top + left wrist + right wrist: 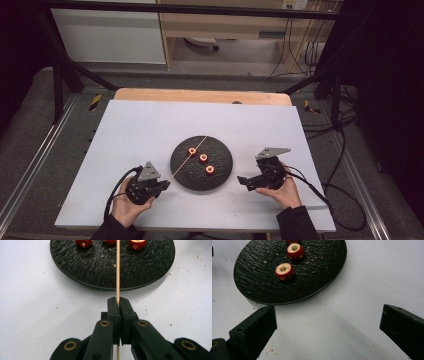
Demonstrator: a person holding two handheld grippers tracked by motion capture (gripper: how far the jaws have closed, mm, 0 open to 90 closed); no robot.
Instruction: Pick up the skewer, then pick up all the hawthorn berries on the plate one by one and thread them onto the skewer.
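**Skewer pinched on the left, right jaws standing wide**

The left gripper [117,305] is clamping a thin wooden skewer [117,270] that is reaching over the black plate [222,176] and its three red cored fruits [203,158]. The right gripper [328,322] is gaping empty beside the plate. Both hands are resting low over the white tabletop [135,125].

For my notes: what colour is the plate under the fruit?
Black, rough-textured plate; the right gripper view shows it best.

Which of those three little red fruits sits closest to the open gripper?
The red fruit at the row's right end, nearest the open right gripper; the other two lie farther left, toward the skewer.
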